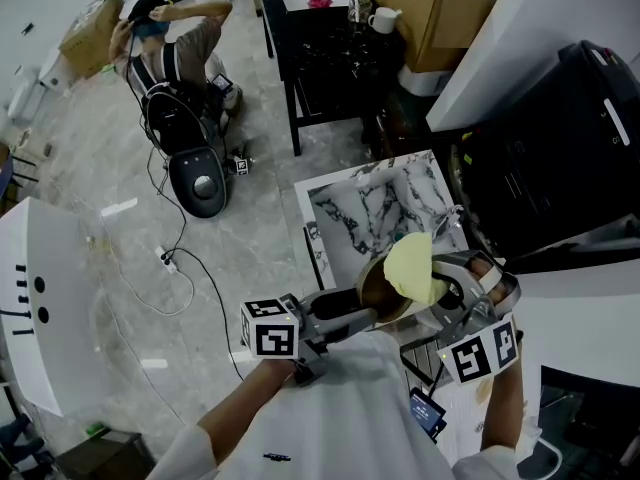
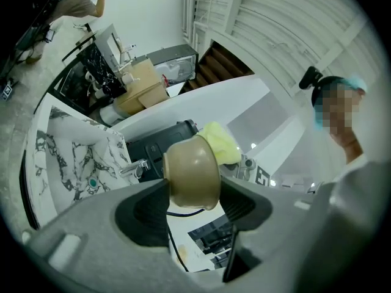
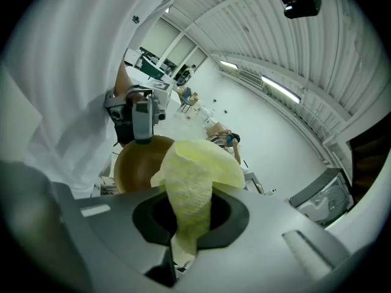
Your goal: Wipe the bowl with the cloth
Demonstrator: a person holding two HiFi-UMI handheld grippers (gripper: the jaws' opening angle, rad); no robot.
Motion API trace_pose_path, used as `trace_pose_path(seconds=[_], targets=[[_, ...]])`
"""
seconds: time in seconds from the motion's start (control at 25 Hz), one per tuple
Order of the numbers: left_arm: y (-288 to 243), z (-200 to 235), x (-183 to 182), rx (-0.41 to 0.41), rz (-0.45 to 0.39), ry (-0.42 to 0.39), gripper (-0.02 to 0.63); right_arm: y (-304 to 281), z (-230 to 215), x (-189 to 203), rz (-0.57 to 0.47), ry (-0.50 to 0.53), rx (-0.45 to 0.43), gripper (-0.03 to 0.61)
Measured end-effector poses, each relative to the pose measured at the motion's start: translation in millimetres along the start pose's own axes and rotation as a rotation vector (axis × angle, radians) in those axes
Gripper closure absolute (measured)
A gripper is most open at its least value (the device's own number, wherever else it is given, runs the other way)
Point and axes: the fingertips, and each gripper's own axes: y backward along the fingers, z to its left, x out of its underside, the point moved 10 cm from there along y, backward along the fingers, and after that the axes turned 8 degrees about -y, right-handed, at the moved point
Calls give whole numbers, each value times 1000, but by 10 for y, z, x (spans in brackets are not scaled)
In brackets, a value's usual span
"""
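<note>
Right gripper view showed bowl (image 3: 131, 163) inside w/ yellow cloth (image 3: 189, 194) at its mouth; left gripper view showed only bowl's outer base. Left tool (image 2: 192, 189) clamped on bowl, right tool (image 3: 190, 215) pinched shut on cloth. Both held over marble sink (image 1: 380, 208).

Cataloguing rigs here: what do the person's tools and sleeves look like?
The left tool and right tool have grey bodies, black inner recesses, and each carries a white cube with black square markers. Sleeves are white.
</note>
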Motion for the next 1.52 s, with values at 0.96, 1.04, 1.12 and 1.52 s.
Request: trace_pose_path(seconds=[0.96, 1.04, 1.12, 1.52], targets=[[169, 146, -246, -187, -143, -112, 354, -101, 164, 499, -256, -788, 332, 549], [161, 126, -234, -200, -120, -156, 354, -112, 176, 563, -276, -866, 368, 549], [157, 106, -232, -219, -104, -193, 354, -104, 168, 635, -284, -916, 406, 549], [126, -11, -282, -347, -37, -438, 354, -34, 311, 778, -284, -1058, 531, 549]])
